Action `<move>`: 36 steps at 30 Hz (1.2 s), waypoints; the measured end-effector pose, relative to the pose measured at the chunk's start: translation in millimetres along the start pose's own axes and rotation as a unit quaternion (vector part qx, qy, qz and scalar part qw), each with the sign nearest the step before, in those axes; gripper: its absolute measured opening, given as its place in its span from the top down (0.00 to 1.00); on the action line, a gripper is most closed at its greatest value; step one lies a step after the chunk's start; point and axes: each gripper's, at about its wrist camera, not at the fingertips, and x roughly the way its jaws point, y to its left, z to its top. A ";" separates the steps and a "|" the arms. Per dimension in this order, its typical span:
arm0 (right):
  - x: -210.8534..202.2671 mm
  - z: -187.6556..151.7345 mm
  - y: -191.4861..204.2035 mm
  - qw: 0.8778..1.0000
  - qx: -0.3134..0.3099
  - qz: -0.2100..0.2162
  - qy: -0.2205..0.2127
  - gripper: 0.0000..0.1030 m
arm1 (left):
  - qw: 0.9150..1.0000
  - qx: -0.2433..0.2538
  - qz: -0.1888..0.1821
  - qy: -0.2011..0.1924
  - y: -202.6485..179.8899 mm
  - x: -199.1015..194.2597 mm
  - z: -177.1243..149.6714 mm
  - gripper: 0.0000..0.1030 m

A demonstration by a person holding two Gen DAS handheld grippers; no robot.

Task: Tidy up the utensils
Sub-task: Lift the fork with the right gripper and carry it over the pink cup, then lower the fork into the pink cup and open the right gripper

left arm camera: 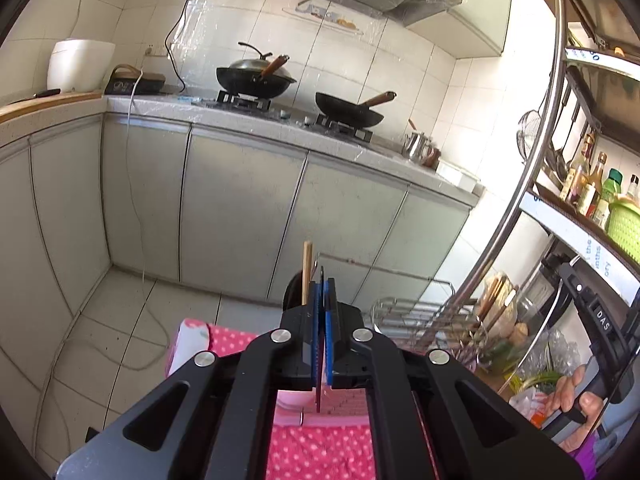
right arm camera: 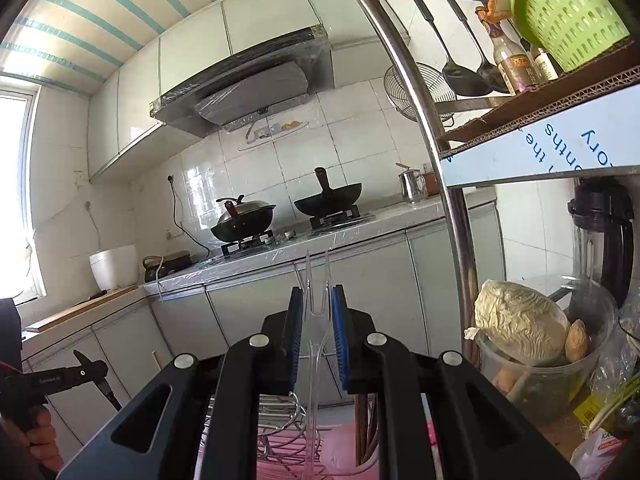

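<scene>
walls: white glazed tiles (left arm camera: 408, 76) | floor: pale tiles (left arm camera: 132, 320) | counter: grey stone top (left arm camera: 248, 120) over pale green cabinet doors (left arm camera: 240, 212) | hob: 2 black woks (left arm camera: 256, 76) | hood (right arm camera: 244, 88) under wall cabinets | window (right arm camera: 16, 184) at far left, bright daylight | ceiling: white with teal stripes (right arm camera: 100, 4) | metal shelf rack (right arm camera: 452, 208) at right

Table (left arm camera: 320, 452) is being covered by pink dotted cloth (left arm camera: 224, 340); wire rack (left arm camera: 412, 312) is being carried on it.
</scene>
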 end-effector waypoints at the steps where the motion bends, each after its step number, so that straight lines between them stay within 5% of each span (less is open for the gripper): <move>1: 1.8 1.1 0.8 1.000 -0.004 -0.003 -0.006 0.86 | 1.000 -0.001 -0.002 -0.004 -1.2 2.2 3.9 0.98; 14: 34.9 -4.0 -5.4 0.998 -0.025 -0.029 -0.042 0.86 | 0.999 0.042 0.027 -0.008 -13.4 48.4 0.1 0.98; 36: 47.1 -44.4 -18.2 0.998 -0.040 -0.033 -0.022 0.86 | 0.999 0.036 0.032 0.021 -3.0 71.4 -27.1 0.98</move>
